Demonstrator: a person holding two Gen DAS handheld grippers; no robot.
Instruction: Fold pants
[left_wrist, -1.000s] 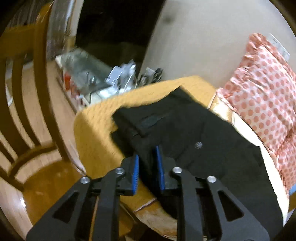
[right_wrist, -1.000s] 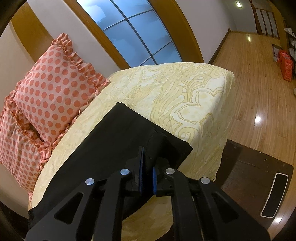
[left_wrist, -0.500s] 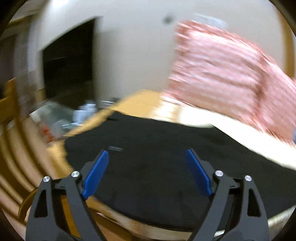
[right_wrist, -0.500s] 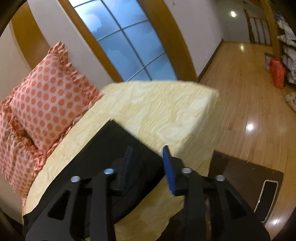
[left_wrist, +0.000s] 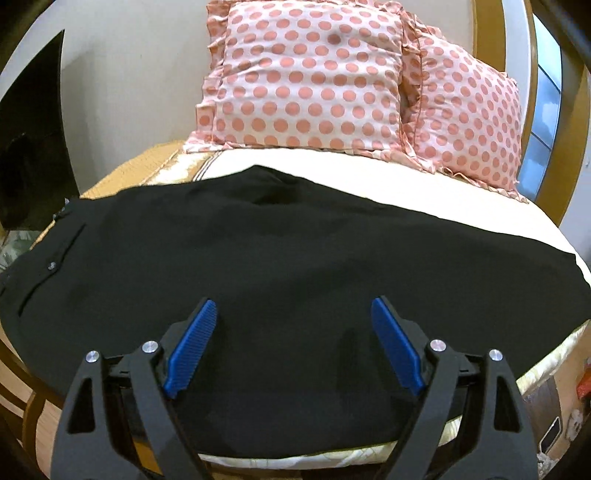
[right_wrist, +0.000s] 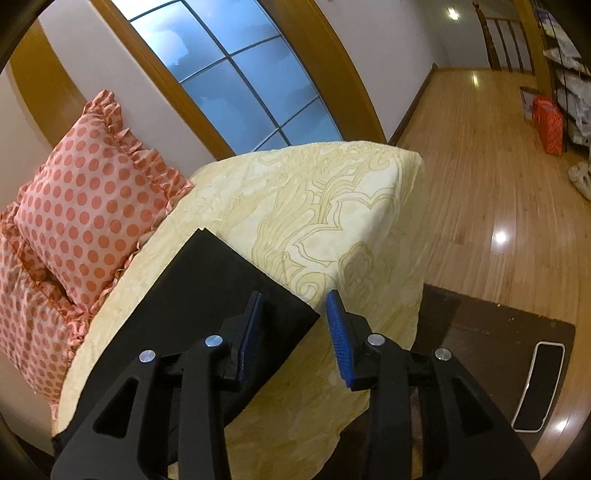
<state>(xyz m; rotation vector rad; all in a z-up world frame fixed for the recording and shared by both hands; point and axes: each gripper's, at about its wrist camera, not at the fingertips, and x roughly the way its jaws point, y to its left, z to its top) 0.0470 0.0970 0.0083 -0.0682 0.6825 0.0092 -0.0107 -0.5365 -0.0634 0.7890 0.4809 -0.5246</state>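
Observation:
Black pants (left_wrist: 280, 254) lie flat across the yellow bed cover (left_wrist: 436, 192), waistband and button at the left. My left gripper (left_wrist: 291, 314) is wide open and empty, just above the near edge of the pants at their middle. In the right wrist view the leg end of the pants (right_wrist: 221, 284) lies on the bed cover (right_wrist: 332, 206). My right gripper (right_wrist: 295, 302) is open and empty over the near corner of the hem, not holding it.
Two pink polka-dot pillows (left_wrist: 306, 77) stand at the back of the bed, also shown in the right wrist view (right_wrist: 92, 199). A window (right_wrist: 236, 85) is behind. Wooden floor (right_wrist: 480, 177), a dark mat (right_wrist: 491, 332) and a phone-like object (right_wrist: 539, 384) lie to the right.
Both grippers were shut on the pants a second ago and have let go and opened. The left gripper swung right, from the waistband end to facing the pillows. The hem now lies flat.

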